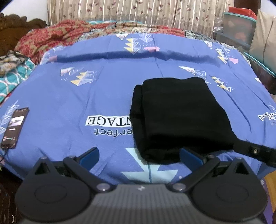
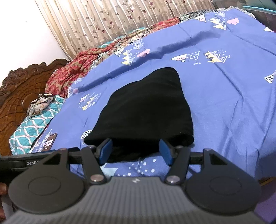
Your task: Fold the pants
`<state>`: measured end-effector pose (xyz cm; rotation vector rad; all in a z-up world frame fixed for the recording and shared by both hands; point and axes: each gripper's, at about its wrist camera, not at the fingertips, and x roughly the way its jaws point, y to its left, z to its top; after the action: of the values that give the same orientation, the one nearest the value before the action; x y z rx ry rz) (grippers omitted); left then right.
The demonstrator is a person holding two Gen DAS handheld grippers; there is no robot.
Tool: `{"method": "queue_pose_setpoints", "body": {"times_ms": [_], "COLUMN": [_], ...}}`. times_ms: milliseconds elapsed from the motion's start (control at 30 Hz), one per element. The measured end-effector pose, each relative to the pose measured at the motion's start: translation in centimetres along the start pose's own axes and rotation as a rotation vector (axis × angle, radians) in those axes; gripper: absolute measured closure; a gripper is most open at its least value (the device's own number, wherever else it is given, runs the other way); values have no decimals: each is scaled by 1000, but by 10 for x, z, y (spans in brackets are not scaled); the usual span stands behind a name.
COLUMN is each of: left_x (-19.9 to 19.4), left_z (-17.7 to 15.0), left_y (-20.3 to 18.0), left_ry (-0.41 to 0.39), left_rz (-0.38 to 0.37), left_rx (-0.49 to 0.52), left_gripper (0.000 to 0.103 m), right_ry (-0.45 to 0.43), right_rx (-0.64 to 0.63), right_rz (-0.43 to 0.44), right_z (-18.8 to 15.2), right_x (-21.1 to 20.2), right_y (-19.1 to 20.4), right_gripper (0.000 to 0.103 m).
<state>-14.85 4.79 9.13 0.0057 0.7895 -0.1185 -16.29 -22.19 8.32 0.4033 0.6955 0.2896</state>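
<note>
We are looking at a bed (image 1: 107, 82) covered with a blue printed sheet, a leaf-patterned curtain (image 1: 120, 15) hanging along the top of the frame. The black pants (image 1: 181, 117) are lying folded in a compact stack right of centre. Our left gripper (image 1: 139, 156) is standing with jaws wide, nothing between them. Our right gripper (image 2: 135, 150) is holding its jaws partly apart over the pants' near edge, pads not pressing. A phone (image 1: 14, 127) is lying at left.

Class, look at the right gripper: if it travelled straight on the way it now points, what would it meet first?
Most likely the folded black pants: the right gripper points down at their near edge. Depth is unclear.
</note>
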Motion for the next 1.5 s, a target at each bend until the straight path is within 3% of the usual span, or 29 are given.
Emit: {"method": "queue_pose_setpoints", "body": {"times_ms": [467,833,1133,1267,1500], "left_x": [-29,-24,-13,-8,6], "left_z": [-6,-6,-10,-13,-21], "left_y": [-14,-14,-17,-17,-18], "left_ry": [-60,-39,22,50,136], "left_rz": [35,83,90,77,66], "left_rx": [35,60,83,79,73], "left_gripper": [0,0,0,0,0], "right_ry": [-49,-31,2,38,76], "right_rx": [-16,20,46,69,93], "right_rz": [3,-10,-28,-35,-40], "right_z": [-4,-7,-11,-14,-18], "right_x": [-22,-17,-12,-7,-3], "right_y": [7,2,-2,-4,-5], "right_gripper": [37,36,35,29,28]}}
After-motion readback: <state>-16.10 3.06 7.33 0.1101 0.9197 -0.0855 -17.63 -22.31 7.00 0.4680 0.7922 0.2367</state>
